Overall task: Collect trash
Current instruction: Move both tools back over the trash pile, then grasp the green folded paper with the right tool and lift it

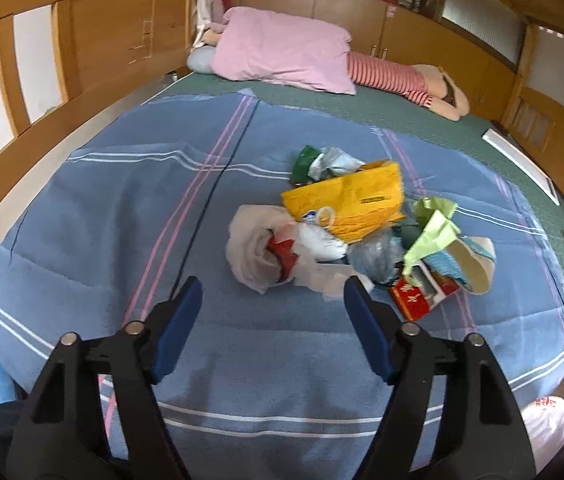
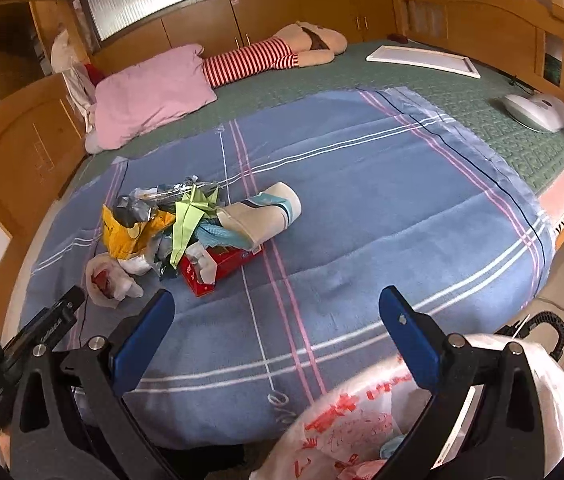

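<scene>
From the left wrist, a crumpled trash pile [image 1: 358,232] lay mid-blanket [image 1: 129,216] on the bed, a pink pillow [image 1: 286,52] beyond; the left tool [image 1: 271,294] hung spread and empty just short of it. From the right wrist, the pile [image 2: 185,232] sat left, a printed plastic bag [image 2: 346,432] below the right tool [image 2: 275,310], spread wide, gripping nothing.

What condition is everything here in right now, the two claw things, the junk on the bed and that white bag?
Left gripper: open, empty, aimed at the pile.
Right gripper: open, empty, above the blanket.
Trash pile: heaped on the blue blanket, uncollected.
Red box: lying flat, torn open.
Paper cup: tipped on its side.
Yellow bag: crumpled.
White plastic bag: mouth open, beside the bed.
</scene>
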The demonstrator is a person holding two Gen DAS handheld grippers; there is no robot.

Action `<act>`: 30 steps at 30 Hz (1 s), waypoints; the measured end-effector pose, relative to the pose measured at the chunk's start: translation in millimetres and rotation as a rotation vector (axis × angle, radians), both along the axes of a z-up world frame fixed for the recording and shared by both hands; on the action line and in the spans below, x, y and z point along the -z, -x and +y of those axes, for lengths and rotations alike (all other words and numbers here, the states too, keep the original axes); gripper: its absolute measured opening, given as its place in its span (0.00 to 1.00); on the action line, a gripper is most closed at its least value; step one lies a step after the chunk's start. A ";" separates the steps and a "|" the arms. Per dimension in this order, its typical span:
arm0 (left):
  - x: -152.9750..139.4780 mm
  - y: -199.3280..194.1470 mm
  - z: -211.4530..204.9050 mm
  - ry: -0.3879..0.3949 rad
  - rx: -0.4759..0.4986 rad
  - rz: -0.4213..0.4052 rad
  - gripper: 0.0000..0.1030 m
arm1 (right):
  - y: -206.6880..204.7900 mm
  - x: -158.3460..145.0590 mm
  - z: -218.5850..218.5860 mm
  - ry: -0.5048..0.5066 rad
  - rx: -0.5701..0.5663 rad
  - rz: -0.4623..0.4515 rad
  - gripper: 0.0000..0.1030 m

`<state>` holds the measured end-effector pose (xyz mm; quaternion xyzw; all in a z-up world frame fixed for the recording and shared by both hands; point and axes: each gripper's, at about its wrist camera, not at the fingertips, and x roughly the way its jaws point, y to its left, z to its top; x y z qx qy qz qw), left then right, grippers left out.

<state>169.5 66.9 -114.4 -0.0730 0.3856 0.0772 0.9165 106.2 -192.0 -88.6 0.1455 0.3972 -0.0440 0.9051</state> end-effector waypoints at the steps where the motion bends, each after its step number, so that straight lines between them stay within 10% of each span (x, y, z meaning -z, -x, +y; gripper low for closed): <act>1: 0.2 -0.1 1.9 0.002 -0.012 0.002 0.70 | -4.2 -0.2 2.3 -0.008 -0.005 0.003 0.97; 17: 4.5 1.6 3.1 -0.117 -0.066 -0.034 0.70 | -32.1 9.2 22.3 -0.069 -0.053 0.039 0.97; 22: 10.2 1.7 31.1 0.045 -0.135 -0.026 0.61 | -90.0 31.3 24.1 -0.085 -0.012 0.081 0.97; 27: 9.9 0.4 32.2 0.030 -0.148 -0.023 0.61 | -132.7 64.7 37.9 -0.072 -0.009 0.139 0.97; 30: 9.0 -0.6 27.2 0.003 -0.129 -0.021 0.63 | -142.6 83.2 51.9 -0.067 -0.049 0.193 0.74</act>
